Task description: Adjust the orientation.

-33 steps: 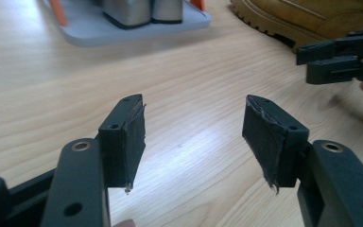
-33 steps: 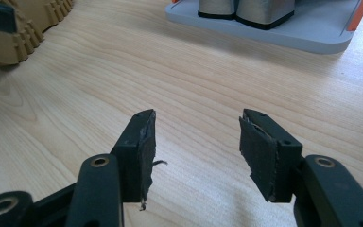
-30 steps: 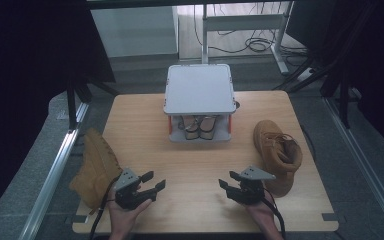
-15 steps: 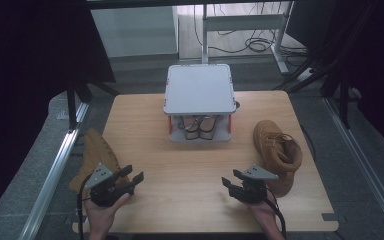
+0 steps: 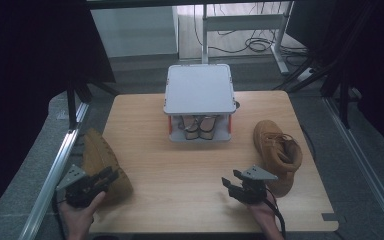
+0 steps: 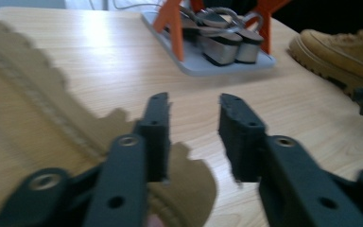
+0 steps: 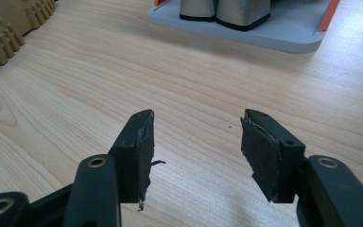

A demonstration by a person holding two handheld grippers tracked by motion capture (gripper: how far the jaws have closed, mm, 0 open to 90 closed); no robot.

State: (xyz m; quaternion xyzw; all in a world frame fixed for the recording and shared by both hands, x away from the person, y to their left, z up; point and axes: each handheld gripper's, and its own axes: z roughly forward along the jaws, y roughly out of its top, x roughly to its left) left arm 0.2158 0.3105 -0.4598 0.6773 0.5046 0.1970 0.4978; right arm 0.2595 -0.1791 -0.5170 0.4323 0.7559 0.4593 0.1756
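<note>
Boots: two tan boots, one on each side of the table [image 5: 180, 165].
Left boot [image 5: 100, 162]: lies on its side at the table's left edge, sole turned outward, partly over the edge; in the left gripper view its tan bulk [image 6: 33, 127] sits just beneath and left of the jaws.
Left claw [image 5: 102, 177]: hovers over the near end of the left boot, held in the person's left hand [image 5: 80, 215]. Its jaws have just been closing, yet a gap remains and only bare table shows through it in the left gripper view [image 6: 194, 137]; nothing is pinched.
Right boot [image 5: 279, 152]: stands upright near the table's right edge, opening up, laces visible.
Right claw [image 5: 230, 184]: low over the table's near right part, just left of the right boot and apart from it; jaws spread with nothing between them, plain wood beneath in the right gripper view [image 7: 196, 142].
Rack [image 5: 198, 102]: small grey two-level stand with orange posts at the table's far middle, flat grey top.
Heeled shoes [image 5: 199, 126]: a pair on the rack's lower shelf, under the top plate.
In the way: open wood lies between both claws and the rack; the left boot lies directly under the left claw.
Surroundings: metal rail [image 5: 55, 170] along the left side, desk legs and cables [image 5: 260, 45] on the floor beyond.
</note>
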